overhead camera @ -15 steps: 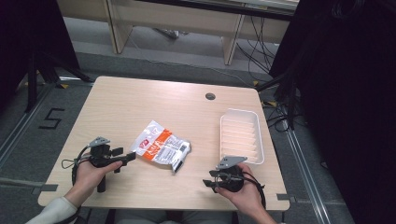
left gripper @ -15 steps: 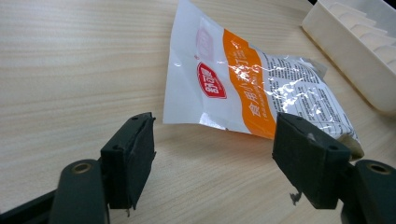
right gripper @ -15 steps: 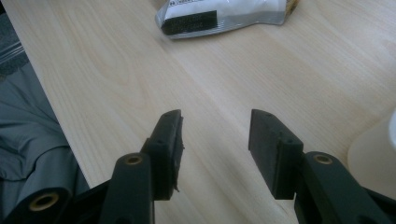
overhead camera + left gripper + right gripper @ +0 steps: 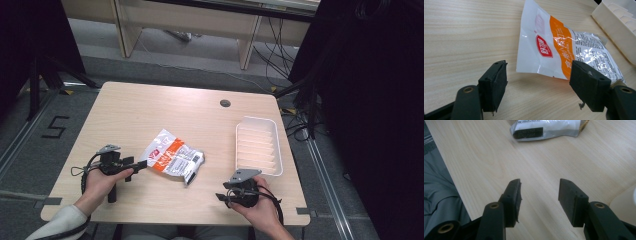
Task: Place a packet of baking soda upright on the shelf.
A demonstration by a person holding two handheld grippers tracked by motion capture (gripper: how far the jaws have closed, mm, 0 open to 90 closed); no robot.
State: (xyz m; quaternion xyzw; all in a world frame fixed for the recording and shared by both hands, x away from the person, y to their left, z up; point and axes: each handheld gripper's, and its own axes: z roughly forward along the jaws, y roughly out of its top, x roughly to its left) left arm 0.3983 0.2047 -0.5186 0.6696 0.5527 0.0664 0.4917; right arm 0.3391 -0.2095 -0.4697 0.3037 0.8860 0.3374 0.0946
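A white and orange snack packet (image 4: 172, 159) lies in the middle of the wooden table (image 4: 150, 115). My left gripper (image 4: 137, 164) is held low at the packet's left end, open, its jaws pointing at it. In the left gripper view the packet (image 4: 559, 47) has its near edge lifted off the wood just ahead of my left gripper (image 4: 539, 82), with nothing between the pads. My right gripper (image 4: 220, 196) hovers near the table's front edge, open and empty. In its own view my right gripper (image 4: 539, 195) faces the packet's printed end (image 4: 546, 128) across bare wood.
A white ribbed tray (image 4: 257, 146) sits empty at the right of the table, also at the far right in the left gripper view (image 4: 614, 17). A cable hole (image 4: 225, 103) is at the back. The table's front edge (image 4: 446, 170) runs close to the right gripper.
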